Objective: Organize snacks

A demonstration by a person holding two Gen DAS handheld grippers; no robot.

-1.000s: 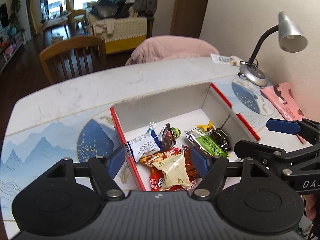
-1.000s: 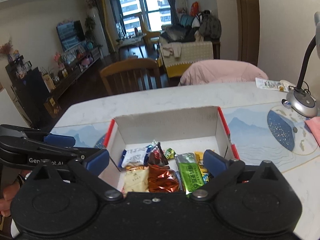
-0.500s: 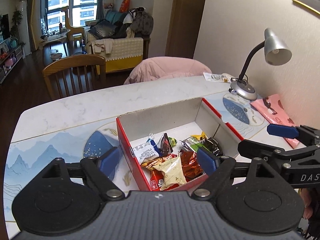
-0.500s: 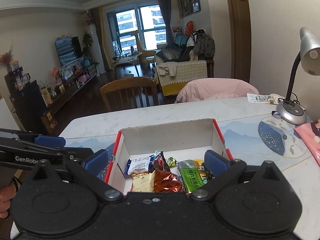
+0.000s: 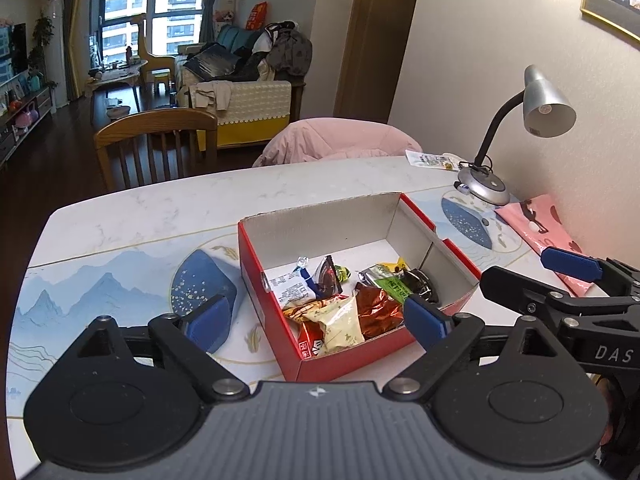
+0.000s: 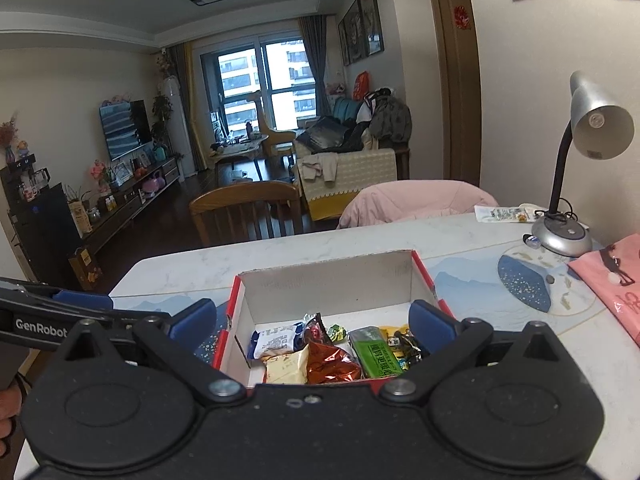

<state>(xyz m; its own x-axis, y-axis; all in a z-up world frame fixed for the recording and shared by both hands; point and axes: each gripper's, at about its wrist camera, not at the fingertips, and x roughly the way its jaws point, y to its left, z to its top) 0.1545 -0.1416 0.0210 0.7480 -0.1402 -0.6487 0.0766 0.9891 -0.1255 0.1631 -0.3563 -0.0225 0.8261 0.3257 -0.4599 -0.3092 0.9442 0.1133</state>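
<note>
A red cardboard box (image 5: 352, 354) with a white inside stands on the marble table (image 5: 132, 208). It holds several snacks: a white-and-blue packet (image 5: 290, 288), a cream packet (image 5: 340, 320), a copper foil packet (image 5: 378, 310) and a green packet (image 5: 390, 284). My left gripper (image 5: 318, 320) hangs before the box's near corner, its jaws opening, nothing pressed between them. My right gripper (image 6: 311, 320) hovers over the box's (image 6: 422, 276) near edge, jaws wide, holding nothing. In its view the same green packet (image 6: 378, 350) and foil packet (image 6: 332, 364) lie below.
A silver desk lamp (image 5: 482, 190) stands at the table's back right, with a small packet (image 5: 430, 158) behind it and a pink bag (image 5: 536, 224) near the wall. A wooden chair (image 5: 156, 136) and a pink-draped chair (image 5: 340, 140) line the far edge.
Both grippers have drawn back and tilted up from the box, so it sits farther off and more room shows. The left jaws have spread wider. The snacks have not moved.
</note>
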